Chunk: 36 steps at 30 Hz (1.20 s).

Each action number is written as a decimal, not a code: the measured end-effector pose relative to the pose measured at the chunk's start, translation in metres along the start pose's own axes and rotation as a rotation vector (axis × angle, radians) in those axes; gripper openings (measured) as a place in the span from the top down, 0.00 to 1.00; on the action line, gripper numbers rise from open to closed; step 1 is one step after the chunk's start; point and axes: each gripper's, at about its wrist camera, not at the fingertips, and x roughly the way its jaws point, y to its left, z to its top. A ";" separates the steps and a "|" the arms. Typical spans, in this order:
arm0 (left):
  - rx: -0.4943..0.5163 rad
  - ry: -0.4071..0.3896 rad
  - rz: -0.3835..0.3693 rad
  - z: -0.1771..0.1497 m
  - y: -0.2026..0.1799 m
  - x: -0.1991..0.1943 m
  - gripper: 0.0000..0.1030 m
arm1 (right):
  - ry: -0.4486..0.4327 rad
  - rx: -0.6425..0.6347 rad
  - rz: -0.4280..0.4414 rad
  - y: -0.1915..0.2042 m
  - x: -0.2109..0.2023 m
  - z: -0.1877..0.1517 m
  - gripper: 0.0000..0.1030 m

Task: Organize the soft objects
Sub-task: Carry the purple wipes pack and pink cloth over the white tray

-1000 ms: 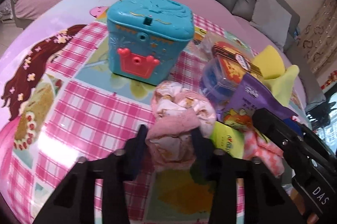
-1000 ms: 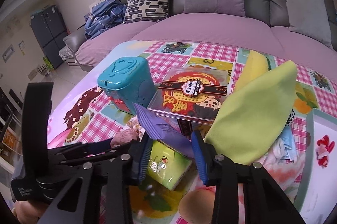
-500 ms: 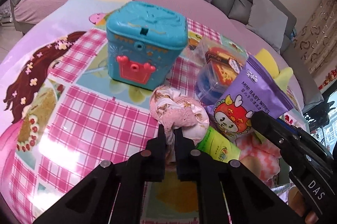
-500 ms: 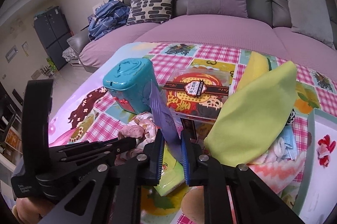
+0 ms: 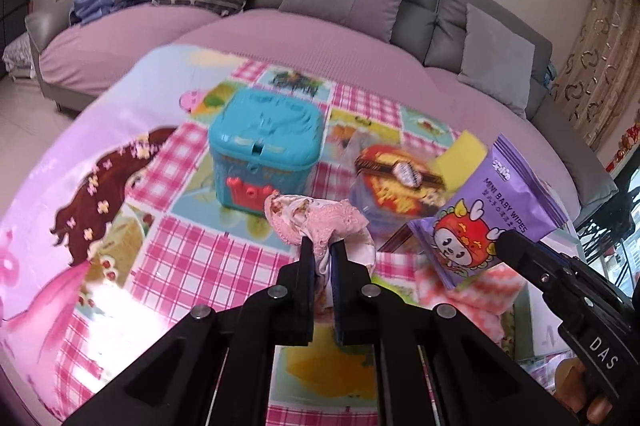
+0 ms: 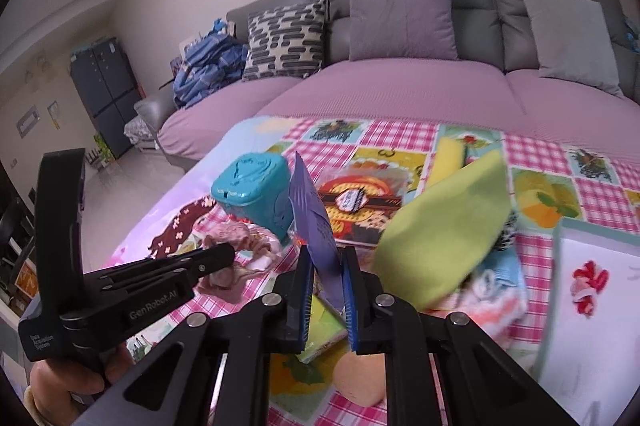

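Observation:
My left gripper point(image 5: 322, 246) is shut on a pink and floral cloth bundle point(image 5: 316, 220) and holds it above the patterned mat, in front of the teal toy box point(image 5: 266, 149). The bundle also shows in the right wrist view point(image 6: 240, 242). My right gripper point(image 6: 326, 258) is shut on a purple pack of mini baby wipes point(image 6: 312, 216), held upright off the mat. The pack also shows in the left wrist view point(image 5: 488, 214). A lime green cloth point(image 6: 444, 230) lies right of it.
A clear box of snacks point(image 6: 360, 201) sits behind the wipes. A white towel with a red motif point(image 6: 588, 290) lies at the right. A green packet point(image 6: 320, 326) and a peach sponge point(image 6: 360, 378) lie under my right gripper. A sofa with cushions point(image 6: 400, 13) stands behind.
Both grippers closed from open, the left on the pink cloth bundle and the right on the wipes pack. Both have lifted their loads off the mat.

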 end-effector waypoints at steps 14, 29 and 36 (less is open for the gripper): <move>0.182 -0.123 -0.077 0.017 -0.084 -0.045 0.93 | -0.158 0.144 -0.111 -0.071 -0.084 0.002 0.86; 0.446 -0.104 -0.142 0.018 -0.213 -0.036 0.93 | -0.179 0.407 -0.406 -0.183 -0.135 -0.030 0.86; 0.535 -0.082 -0.181 0.007 -0.265 -0.013 0.93 | -0.192 0.456 -0.566 -0.221 -0.151 -0.044 0.86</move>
